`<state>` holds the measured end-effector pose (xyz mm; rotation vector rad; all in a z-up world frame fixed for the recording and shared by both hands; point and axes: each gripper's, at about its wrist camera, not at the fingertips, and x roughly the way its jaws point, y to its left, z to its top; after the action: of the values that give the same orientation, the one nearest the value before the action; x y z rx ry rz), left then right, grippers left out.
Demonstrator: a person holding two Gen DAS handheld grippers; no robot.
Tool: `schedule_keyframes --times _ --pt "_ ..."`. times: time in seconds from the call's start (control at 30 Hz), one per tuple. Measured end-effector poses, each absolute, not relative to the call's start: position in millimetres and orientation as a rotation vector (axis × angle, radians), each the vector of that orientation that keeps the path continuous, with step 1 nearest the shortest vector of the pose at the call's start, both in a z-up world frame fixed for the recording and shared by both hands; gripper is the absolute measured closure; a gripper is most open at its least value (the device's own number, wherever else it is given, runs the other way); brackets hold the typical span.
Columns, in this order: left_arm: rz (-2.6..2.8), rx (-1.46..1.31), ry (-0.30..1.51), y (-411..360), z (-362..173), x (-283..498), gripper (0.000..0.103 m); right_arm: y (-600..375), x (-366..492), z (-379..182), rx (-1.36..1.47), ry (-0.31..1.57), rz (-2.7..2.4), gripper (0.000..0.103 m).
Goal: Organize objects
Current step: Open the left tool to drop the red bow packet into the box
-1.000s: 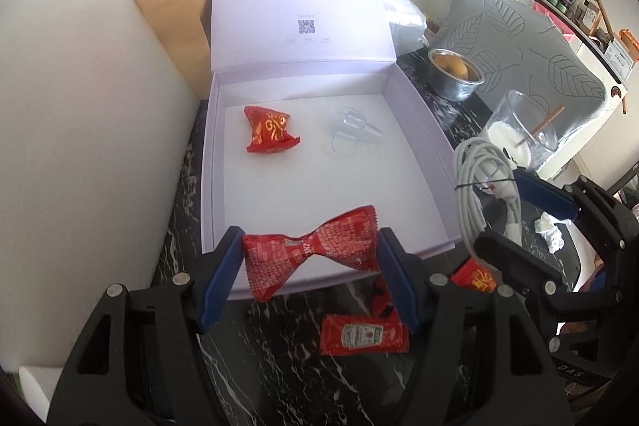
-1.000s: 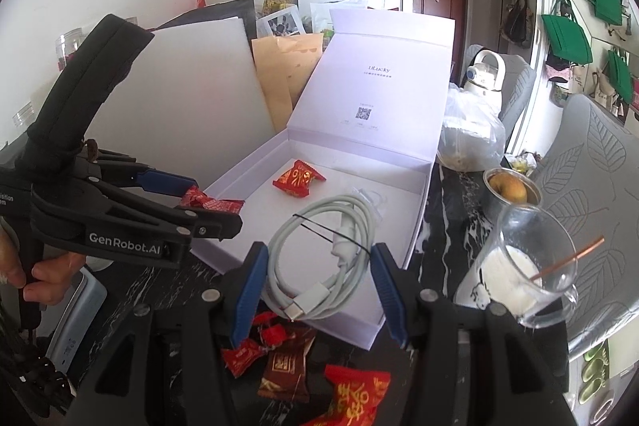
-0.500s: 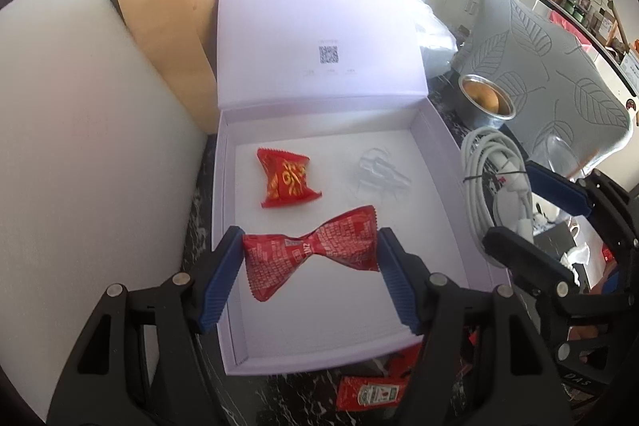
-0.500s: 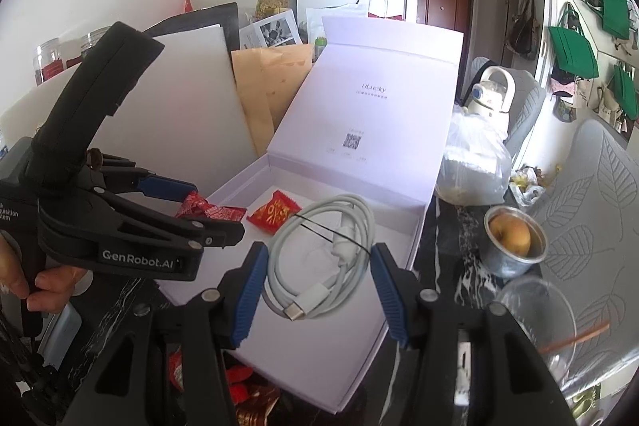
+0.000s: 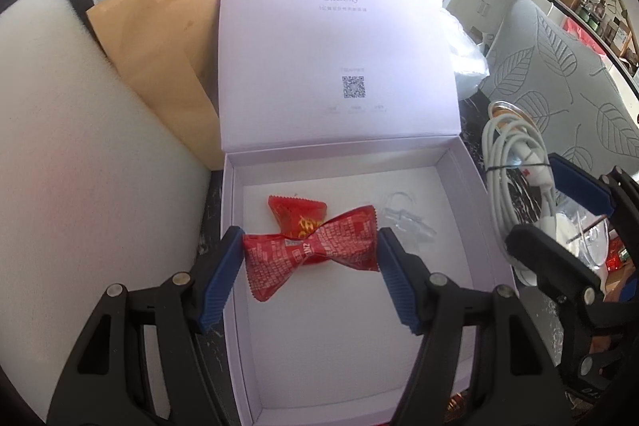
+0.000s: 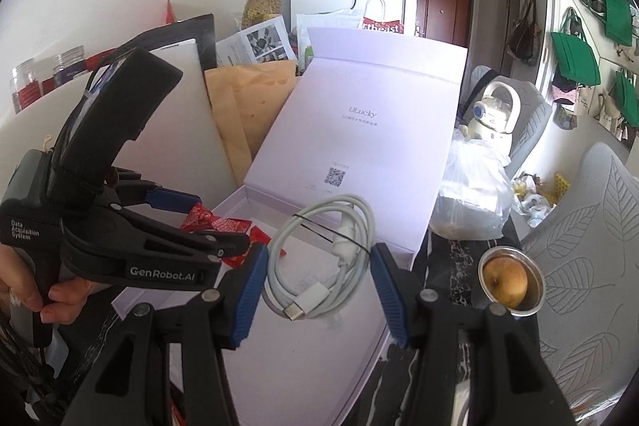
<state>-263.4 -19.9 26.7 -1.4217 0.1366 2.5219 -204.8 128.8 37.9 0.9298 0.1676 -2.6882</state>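
Partly, held red packet hides boxed candy.

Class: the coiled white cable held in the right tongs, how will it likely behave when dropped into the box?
The cable is probably light and floppy. A thin tie binds its loops, so it should stay coiled. It looks unlikely to roll.

Bright daylight, fisheye-warped edges, dark vignette

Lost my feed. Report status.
Left gripper shut on red packet; right gripper shut on coiled cable. Both over open box. Nothing blocking.
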Motion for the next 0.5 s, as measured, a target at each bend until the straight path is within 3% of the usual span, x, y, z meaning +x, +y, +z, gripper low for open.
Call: schedule_keyframes --times 0.5 --pt "2.472 -1.538 0.187 -9.3 -18.7 -302.8 0.037 127.4 -255.7 -8.8 1.138 0.160 -2.642 0.049"
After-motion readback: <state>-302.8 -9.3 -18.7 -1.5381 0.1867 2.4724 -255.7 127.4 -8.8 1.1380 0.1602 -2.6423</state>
